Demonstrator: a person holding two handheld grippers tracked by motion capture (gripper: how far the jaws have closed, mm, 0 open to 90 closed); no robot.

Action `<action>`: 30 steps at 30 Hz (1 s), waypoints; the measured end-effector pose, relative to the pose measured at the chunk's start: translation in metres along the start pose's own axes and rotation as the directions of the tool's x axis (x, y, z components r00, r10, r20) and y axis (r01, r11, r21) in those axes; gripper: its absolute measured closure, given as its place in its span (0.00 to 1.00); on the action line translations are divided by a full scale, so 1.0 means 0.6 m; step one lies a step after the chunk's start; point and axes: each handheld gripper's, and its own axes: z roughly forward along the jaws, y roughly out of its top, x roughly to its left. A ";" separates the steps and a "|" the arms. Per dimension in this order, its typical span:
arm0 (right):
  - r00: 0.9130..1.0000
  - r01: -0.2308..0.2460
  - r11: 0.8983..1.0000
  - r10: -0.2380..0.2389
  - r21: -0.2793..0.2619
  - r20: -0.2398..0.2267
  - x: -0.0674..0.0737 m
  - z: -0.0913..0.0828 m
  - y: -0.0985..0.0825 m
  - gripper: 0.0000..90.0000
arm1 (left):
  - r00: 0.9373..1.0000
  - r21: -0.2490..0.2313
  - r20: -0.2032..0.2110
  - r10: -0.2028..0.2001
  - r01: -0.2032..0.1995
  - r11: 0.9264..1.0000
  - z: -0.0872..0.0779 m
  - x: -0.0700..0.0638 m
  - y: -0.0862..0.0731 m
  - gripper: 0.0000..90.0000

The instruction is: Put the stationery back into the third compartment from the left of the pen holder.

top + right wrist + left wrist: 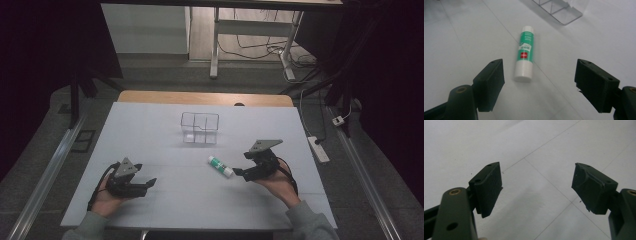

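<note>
Dim, soft overhead light; dark room edges, faint shadows, slightly blurred, grainy pictures.

The glue stick (525,53) is green and white with a small red patch; the surface (150,145) is white. Each tool (150,184) (239,172) is black.

we see a white-topped bench (150,130) with a wooden strip along its far edge, and lying on it a green-and-white glue stick (220,166) on its side, right of centre, with a clear compartmented organizer (200,128) standing farther back, apart from it.
</note>
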 end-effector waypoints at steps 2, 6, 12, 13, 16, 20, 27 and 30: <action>1.000 0.008 1.000 -0.008 0.017 0.001 0.004 0.008 0.009 0.26 | 1.000 -0.002 0.000 -0.001 0.001 1.000 0.000 0.000 0.000 0.27; 1.000 0.024 0.997 -0.023 0.067 -0.017 0.009 0.027 0.029 0.26 | 1.000 0.003 0.003 -0.001 0.001 1.000 0.001 -0.001 0.000 0.26; 1.000 0.026 0.991 -0.023 0.134 -0.022 0.015 0.049 0.042 0.26 | 1.000 0.004 0.008 0.001 -0.001 1.000 0.001 -0.002 0.000 0.25; 1.000 0.025 0.989 -0.023 0.147 -0.020 0.017 0.053 0.045 0.26 | 1.000 0.003 0.007 0.000 0.000 1.000 0.001 -0.002 0.000 0.25; 0.999 0.031 0.984 -0.028 0.176 -0.020 0.019 0.066 0.051 0.26 | 1.000 0.002 0.006 -0.001 0.001 1.000 0.001 -0.001 0.000 0.25; 1.000 0.024 0.975 -0.021 0.223 -0.017 0.020 0.089 0.060 0.28 | 1.000 0.008 0.000 0.008 -0.008 1.000 0.002 -0.003 0.000 0.24; 1.000 0.029 0.960 -0.028 0.279 -0.008 0.022 0.108 0.055 0.35 | 1.000 0.009 0.005 0.006 -0.006 1.000 0.002 -0.002 -0.001 0.23; 0.999 0.035 0.956 -0.033 0.292 -0.011 0.022 0.113 0.051 0.38 | 1.000 0.012 0.006 0.008 -0.008 1.000 0.003 -0.004 -0.001 0.22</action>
